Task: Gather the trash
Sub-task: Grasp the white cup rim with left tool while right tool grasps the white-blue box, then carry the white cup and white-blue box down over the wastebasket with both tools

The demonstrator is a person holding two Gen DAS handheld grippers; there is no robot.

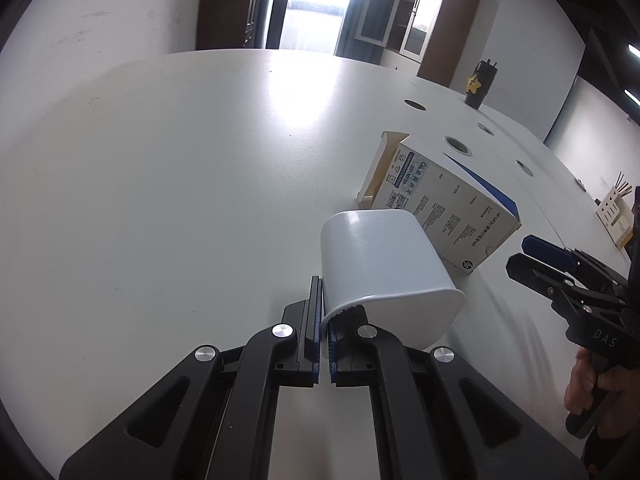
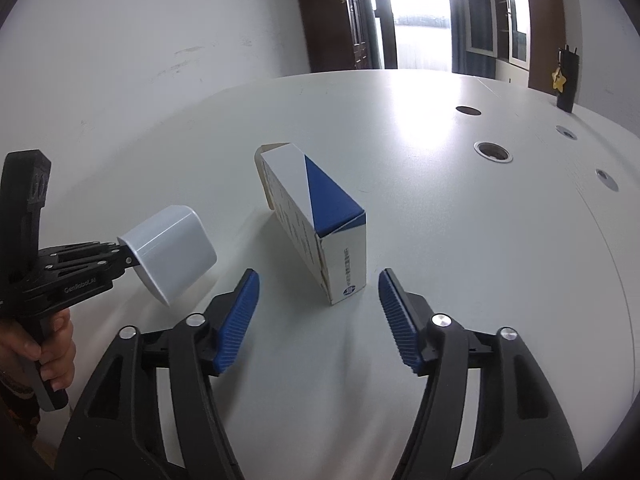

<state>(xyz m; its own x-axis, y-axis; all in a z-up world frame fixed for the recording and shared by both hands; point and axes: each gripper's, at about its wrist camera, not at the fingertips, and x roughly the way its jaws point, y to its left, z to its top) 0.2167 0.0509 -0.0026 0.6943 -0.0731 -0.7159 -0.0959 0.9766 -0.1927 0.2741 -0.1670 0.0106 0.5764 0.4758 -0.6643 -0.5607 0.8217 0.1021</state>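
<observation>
With your left gripper (image 1: 325,334) clamping the white bin's (image 1: 384,268) rim, advance the wide, empty right gripper (image 2: 318,312) fingers around the carton (image 2: 320,220) beside that bin.

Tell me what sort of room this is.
Probably an office or meeting room: a long white table with cable holes, glass-door cabinets by the far wall, and a printed product box on the table.

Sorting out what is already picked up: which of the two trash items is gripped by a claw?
The white plastic cup, pinched at its rim by the left claw; the blue-and-white carton stands untouched on the table.
</observation>
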